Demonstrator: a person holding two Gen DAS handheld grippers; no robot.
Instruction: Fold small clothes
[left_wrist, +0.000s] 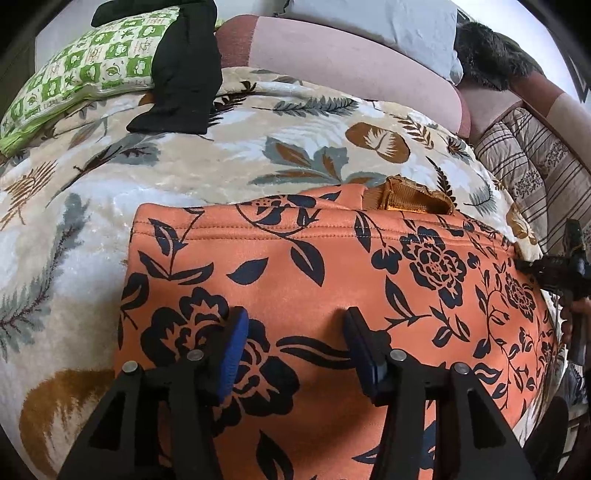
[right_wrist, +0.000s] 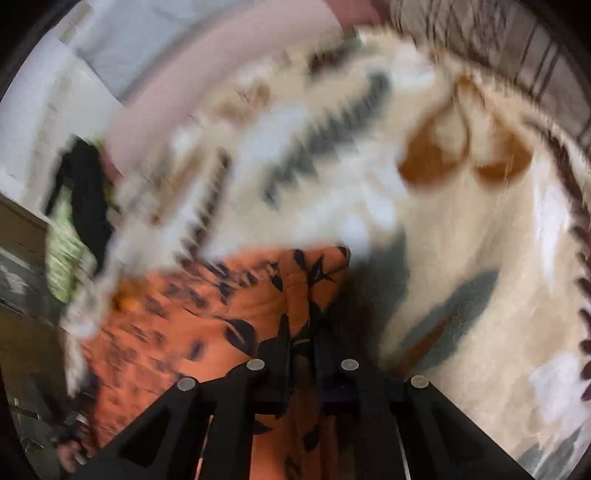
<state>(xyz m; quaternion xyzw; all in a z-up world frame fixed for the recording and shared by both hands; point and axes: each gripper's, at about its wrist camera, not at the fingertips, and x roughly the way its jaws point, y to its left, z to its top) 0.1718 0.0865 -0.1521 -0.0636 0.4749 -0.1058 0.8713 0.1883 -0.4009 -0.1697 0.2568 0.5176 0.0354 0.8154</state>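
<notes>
An orange garment with a dark floral print (left_wrist: 332, 273) lies flat on a floral blanket (left_wrist: 184, 166), its ribbed collar (left_wrist: 413, 199) at the far edge. My left gripper (left_wrist: 295, 332) is open just above the garment's near part, holding nothing. My right gripper (right_wrist: 301, 332) is shut on a bunched edge of the same garment (right_wrist: 314, 280) and holds it lifted off the blanket; that view is motion-blurred. The right gripper also shows at the right edge of the left wrist view (left_wrist: 569, 266).
A black garment (left_wrist: 181, 70) lies on a green checked pillow (left_wrist: 77, 77) at the far left. Pink cushions (left_wrist: 351, 70) and a striped quilt (left_wrist: 532, 162) line the back and right of the bed.
</notes>
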